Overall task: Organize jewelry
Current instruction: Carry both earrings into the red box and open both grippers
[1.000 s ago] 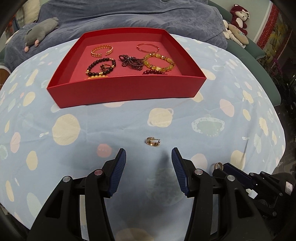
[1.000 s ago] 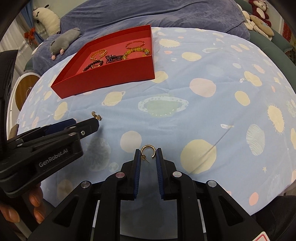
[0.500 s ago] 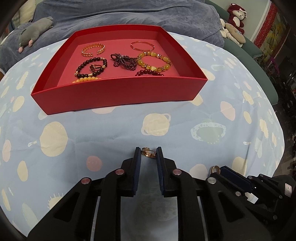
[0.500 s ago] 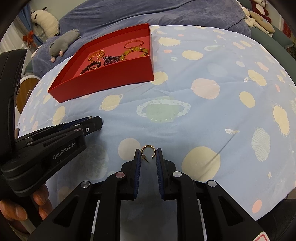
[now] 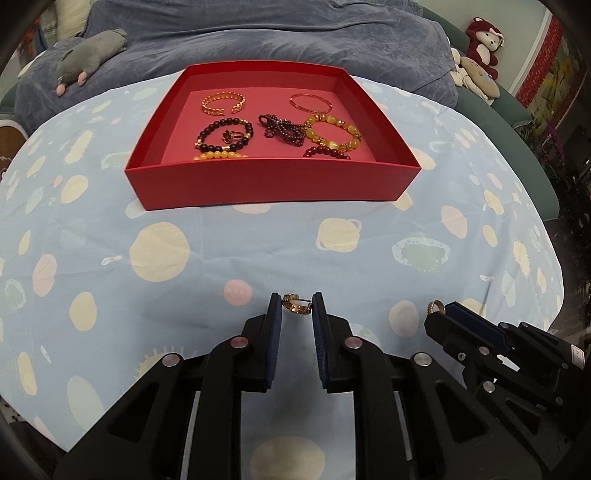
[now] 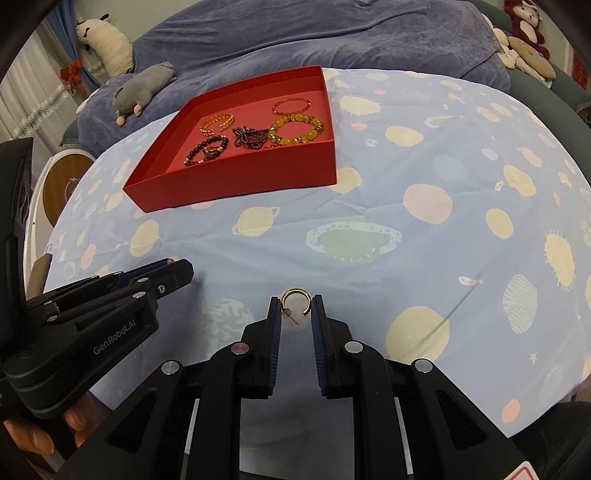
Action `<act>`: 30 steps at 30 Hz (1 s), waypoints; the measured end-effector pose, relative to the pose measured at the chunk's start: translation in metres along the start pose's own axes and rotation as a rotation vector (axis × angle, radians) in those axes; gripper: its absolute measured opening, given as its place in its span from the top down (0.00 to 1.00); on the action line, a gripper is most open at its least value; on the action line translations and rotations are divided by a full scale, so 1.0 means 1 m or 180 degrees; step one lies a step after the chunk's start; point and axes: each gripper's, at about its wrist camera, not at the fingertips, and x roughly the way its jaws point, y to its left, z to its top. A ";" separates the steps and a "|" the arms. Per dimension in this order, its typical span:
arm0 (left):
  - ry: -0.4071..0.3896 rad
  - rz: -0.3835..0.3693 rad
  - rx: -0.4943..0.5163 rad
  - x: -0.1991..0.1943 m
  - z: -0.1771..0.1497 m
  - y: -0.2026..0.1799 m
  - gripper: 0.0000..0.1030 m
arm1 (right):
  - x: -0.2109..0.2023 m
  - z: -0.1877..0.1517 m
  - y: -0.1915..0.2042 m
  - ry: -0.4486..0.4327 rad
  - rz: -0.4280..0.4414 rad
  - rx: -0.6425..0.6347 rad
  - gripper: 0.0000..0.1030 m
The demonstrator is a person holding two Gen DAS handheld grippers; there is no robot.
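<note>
A red tray at the far side of the table holds several bracelets and a ring; it also shows in the right wrist view. My left gripper is shut on a small gold earring, held above the cloth. My right gripper is shut on a gold hoop earring with its post pointing down. The right gripper's tip with the hoop shows at the lower right of the left wrist view. The left gripper shows at the left of the right wrist view.
The round table wears a light blue planet-print cloth. A blue-covered sofa lies behind it with a grey plush mouse. More plush toys sit at the far right.
My left gripper closed on the small gold earring on the cloth and lifted it. My right gripper stayed shut on the hoop earring and rose slightly.
</note>
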 end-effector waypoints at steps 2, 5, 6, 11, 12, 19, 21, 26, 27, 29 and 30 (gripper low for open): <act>-0.0027 0.0029 -0.0004 -0.009 0.000 0.002 0.84 | -0.006 0.002 0.007 -0.0044 0.0021 -0.0037 0.85; -0.0091 0.0083 0.0018 -0.023 0.000 0.005 0.84 | -0.015 0.005 0.018 -0.0113 0.0041 -0.0096 0.85; -0.0105 0.0098 0.0027 -0.027 0.000 0.005 0.84 | -0.017 0.007 0.022 -0.0127 0.0045 -0.0115 0.85; -0.0215 0.0168 0.0042 -0.047 0.003 0.007 0.84 | -0.031 0.017 0.036 -0.0223 0.0070 -0.0199 0.85; -0.0230 0.0169 0.0035 -0.051 0.004 0.008 0.84 | -0.033 0.020 0.038 -0.0242 0.0088 -0.0196 0.85; -0.0365 0.0186 0.0063 -0.068 0.025 0.008 0.84 | -0.046 0.050 0.050 -0.0389 0.0164 -0.0249 0.85; -0.0393 0.0180 0.0059 -0.070 0.035 0.008 0.84 | -0.048 0.062 0.052 -0.0442 0.0168 -0.0275 0.85; -0.0465 0.0163 0.0089 -0.066 0.065 0.010 0.84 | -0.044 0.096 0.050 -0.0525 0.0191 -0.0291 0.85; -0.0474 0.0165 0.0098 -0.064 0.072 0.011 0.84 | -0.041 0.103 0.050 -0.0534 0.0193 -0.0291 0.85; -0.0496 0.0180 0.0129 -0.060 0.087 0.011 0.84 | -0.035 0.116 0.050 -0.0548 0.0186 -0.0298 0.85; -0.0505 0.0194 0.0143 -0.057 0.094 0.012 0.84 | -0.031 0.124 0.050 -0.0556 0.0185 -0.0298 0.85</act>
